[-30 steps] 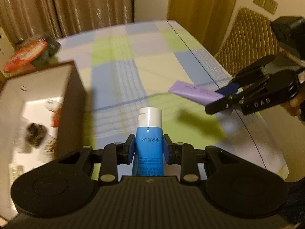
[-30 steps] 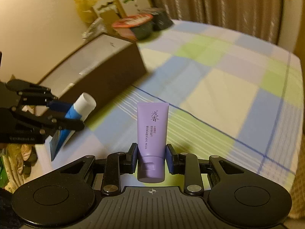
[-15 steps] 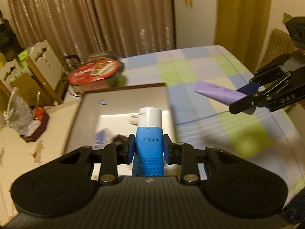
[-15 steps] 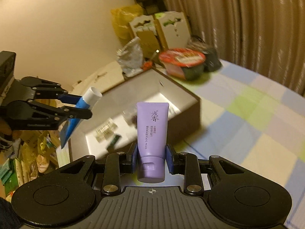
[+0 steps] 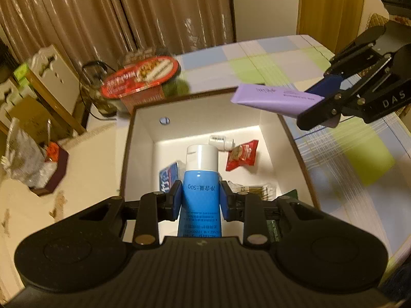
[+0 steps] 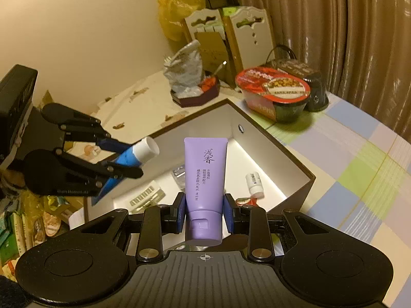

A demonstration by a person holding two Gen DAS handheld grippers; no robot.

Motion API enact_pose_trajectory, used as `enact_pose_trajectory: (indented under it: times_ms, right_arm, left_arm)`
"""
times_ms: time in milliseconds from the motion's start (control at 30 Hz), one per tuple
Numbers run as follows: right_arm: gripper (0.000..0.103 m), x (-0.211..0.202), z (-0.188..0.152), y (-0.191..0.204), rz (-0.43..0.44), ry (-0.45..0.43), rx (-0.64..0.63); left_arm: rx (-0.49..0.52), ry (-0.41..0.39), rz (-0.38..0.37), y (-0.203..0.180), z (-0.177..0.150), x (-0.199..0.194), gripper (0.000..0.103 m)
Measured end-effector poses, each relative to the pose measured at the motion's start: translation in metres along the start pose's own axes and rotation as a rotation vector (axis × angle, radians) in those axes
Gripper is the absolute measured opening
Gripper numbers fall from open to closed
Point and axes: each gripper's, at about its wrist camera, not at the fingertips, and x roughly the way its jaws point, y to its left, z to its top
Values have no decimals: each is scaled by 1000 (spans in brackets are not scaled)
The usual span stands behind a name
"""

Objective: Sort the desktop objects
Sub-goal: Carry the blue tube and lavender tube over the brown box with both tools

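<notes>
My left gripper (image 5: pixel 201 197) is shut on a blue tube with a white cap (image 5: pixel 201 179), held above the open brown box with a white inside (image 5: pixel 140 141). My right gripper (image 6: pixel 205 210) is shut on a purple tube (image 6: pixel 205 169), over the same box (image 6: pixel 282 151). In the left wrist view the purple tube (image 5: pixel 274 97) hangs over the box's far right corner in the right gripper (image 5: pixel 331 97). In the right wrist view the blue tube (image 6: pixel 133 157) sits in the left gripper (image 6: pixel 123 157). Inside the box lie a red snack packet (image 5: pixel 242 155), a small white bottle (image 5: pixel 221 141) and several other small items.
A red-lidded noodle bowl (image 5: pixel 141 75) stands just behind the box on the checked tablecloth (image 5: pixel 359 159). Left of the box are a crumpled bag in a dark tray (image 5: pixel 33 161), white file holders (image 6: pixel 231 33) and clutter. Curtains (image 5: pixel 128 12) hang behind.
Both grippers have swung left from over the checked tablecloth to above the open box, each still holding its tube. The box interior has come into full view.
</notes>
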Motion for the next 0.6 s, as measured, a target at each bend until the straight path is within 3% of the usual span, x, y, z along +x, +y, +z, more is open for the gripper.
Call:
enact_pose_trajectory:
  times_ms: [367,533,600]
  right_arm:
    - [29,37,6,-14,-24,72,36]
    - [29,48,7,-21,-33,96,37]
    - [29,53,7,-23,-36,107,38]
  left_arm:
    - [-36,105,-111,4,-18,56,25]
    - [-90,172,-94,12,-26,83,27]
    - [-96,190,-51,17,-29,94,37]
